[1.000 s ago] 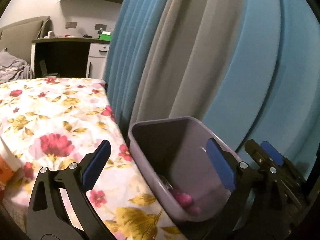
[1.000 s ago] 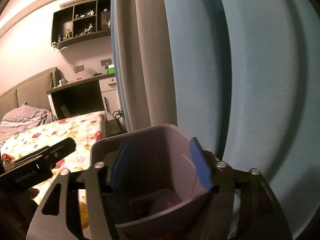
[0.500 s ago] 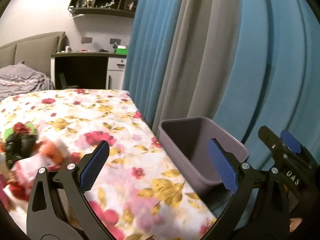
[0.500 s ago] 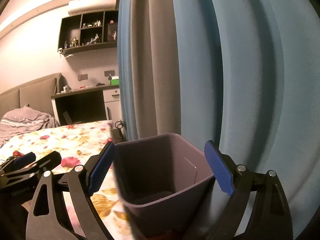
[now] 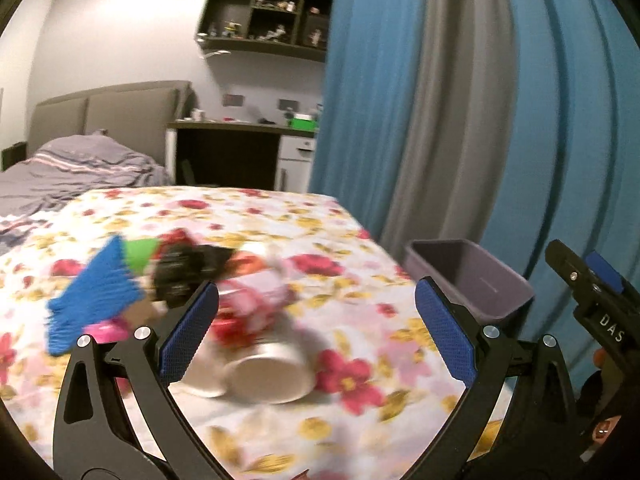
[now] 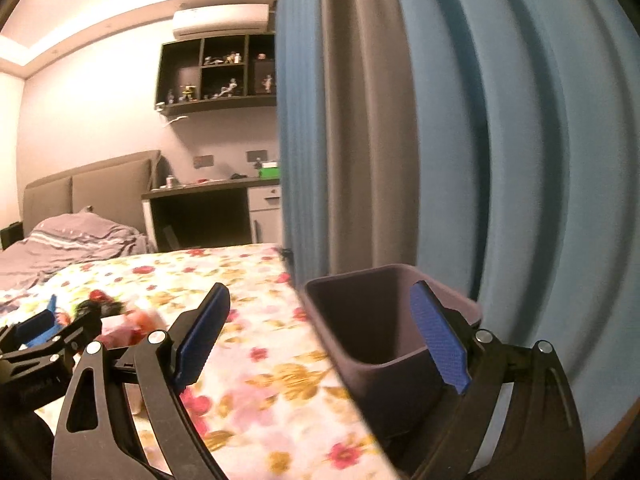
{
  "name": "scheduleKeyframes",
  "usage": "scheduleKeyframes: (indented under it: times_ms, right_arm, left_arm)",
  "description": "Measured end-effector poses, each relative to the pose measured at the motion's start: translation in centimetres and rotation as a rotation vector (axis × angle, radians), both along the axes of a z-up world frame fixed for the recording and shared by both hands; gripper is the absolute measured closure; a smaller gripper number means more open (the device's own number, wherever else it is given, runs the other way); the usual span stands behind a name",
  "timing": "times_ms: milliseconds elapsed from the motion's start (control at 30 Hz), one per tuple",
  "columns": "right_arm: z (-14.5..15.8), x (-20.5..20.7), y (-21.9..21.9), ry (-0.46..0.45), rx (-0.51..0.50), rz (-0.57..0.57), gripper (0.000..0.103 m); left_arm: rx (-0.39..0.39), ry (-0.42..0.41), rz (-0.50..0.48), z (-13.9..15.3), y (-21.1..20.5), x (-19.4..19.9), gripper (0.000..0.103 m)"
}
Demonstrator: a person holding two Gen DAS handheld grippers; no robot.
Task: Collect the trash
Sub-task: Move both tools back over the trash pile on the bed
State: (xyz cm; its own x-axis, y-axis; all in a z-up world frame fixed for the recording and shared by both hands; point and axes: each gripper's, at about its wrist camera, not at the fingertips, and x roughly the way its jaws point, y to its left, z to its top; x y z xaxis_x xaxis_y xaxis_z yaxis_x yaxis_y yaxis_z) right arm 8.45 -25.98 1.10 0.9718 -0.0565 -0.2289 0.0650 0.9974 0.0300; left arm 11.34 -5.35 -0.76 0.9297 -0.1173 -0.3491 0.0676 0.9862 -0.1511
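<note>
Both claws are held wide apart and empty: the left claw (image 5: pixel 316 336) is aimed at the trash heap (image 5: pixel 224 300) just ahead on the bedspread (image 5: pixel 280 216), the right claw (image 6: pixel 320 340) beside the purple bin (image 6: pixel 372 320), presumably for dropping
</note>
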Motion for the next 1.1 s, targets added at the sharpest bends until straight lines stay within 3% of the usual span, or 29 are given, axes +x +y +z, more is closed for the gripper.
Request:
scheduleKeyframes:
  times_ms: [567,800,1100]
  right_arm:
    - [-3.4,1.0,13.5,0.143,-0.021,0.287,0.015]
    - [-4.9,2.2,17.2,0.205,-0.052,0.349,0.029]
    - [-5.9,4.2,19.7,0.261,-0.076,0.384,0.050]
  left_arm:
    - [-0.016,-0.006,0.320,-1.1,15.0,-5.2,0.006]
    - [-0.045,-0.007,0.369,-1.5,17.9,-6.2,0.006]
    - [-0.052,0.005,0.350,-2.2,18.8,-5.9,0.006]
